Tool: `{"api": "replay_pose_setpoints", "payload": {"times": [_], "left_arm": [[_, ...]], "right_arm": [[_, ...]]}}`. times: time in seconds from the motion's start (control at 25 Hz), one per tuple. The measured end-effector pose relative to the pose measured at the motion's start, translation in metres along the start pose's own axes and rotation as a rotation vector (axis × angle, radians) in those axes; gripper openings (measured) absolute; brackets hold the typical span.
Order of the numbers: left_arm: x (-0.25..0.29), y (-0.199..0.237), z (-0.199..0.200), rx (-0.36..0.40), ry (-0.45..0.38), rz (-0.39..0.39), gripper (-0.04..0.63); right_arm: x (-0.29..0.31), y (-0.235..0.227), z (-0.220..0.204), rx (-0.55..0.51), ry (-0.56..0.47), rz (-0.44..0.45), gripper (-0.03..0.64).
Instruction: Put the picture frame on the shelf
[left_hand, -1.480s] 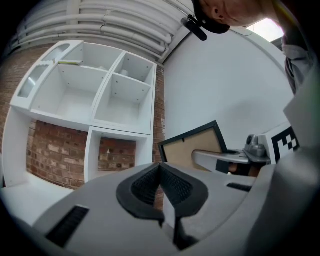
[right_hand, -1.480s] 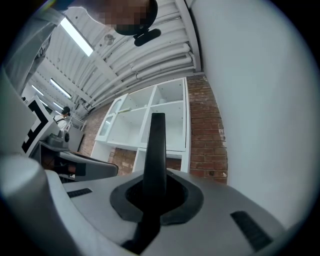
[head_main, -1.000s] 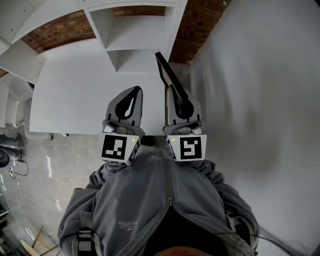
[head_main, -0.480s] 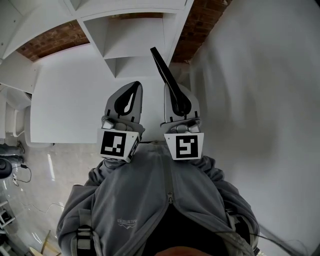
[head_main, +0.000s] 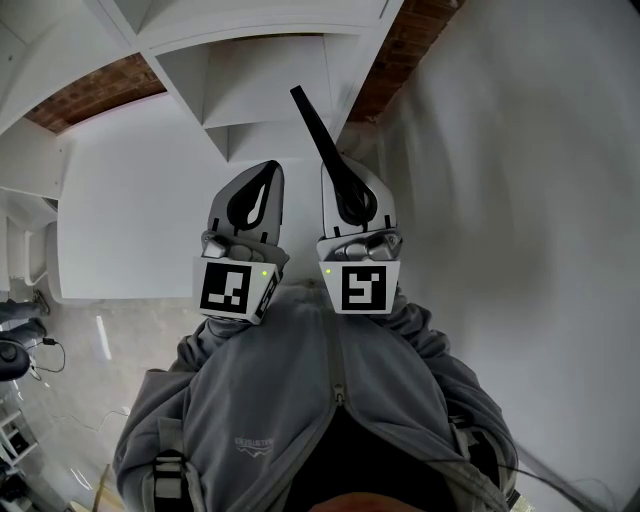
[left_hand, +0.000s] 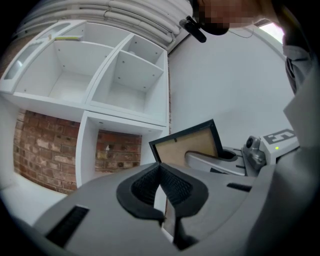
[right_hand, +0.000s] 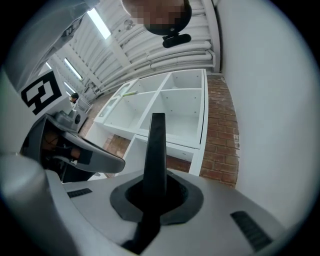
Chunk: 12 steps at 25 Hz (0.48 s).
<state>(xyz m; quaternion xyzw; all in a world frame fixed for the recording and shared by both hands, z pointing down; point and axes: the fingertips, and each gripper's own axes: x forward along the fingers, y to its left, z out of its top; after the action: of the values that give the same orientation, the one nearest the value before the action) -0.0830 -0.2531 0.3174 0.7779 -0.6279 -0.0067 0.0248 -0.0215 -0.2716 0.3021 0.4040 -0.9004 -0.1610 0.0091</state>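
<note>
The picture frame (head_main: 318, 130) is up in the air, edge-on, facing the white shelf (left_hand: 125, 114) that stands beyond the white counter (head_main: 130, 200). Your right tool (head_main: 347, 185) is clamped tight on its lower edge. Your left tool (head_main: 262, 190), just beside it, has its jaws together and holds nothing.

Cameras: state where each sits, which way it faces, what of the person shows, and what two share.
Head view: on the person's head, facing steeply down at the left gripper, right gripper and jacket.
Left gripper view: rides that gripper, facing along its shut jaws toward the shelf; jacket at right.
Right gripper view: rides that gripper, facing along jaws shut on the picture frame; left gripper at left.
Both gripper views share the shelf and picture frame.
</note>
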Motion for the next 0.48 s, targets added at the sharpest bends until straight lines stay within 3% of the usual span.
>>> {"api": "replay_pose_setpoints", "payload": {"times": [0.12, 0.48], "left_arm": [[0.006, 0.006, -0.002, -0.001, 0.008, -0.007, 0.008], [0.025, 0.022, -0.009, -0.008, 0.033, -0.055, 0.008]], "right_arm": [[0.01, 0.003, -0.012, -0.127, 0.064, 0.035, 0.034], [0.042, -0.002, -0.02, -0.217, 0.066, 0.004, 0.034]]}}
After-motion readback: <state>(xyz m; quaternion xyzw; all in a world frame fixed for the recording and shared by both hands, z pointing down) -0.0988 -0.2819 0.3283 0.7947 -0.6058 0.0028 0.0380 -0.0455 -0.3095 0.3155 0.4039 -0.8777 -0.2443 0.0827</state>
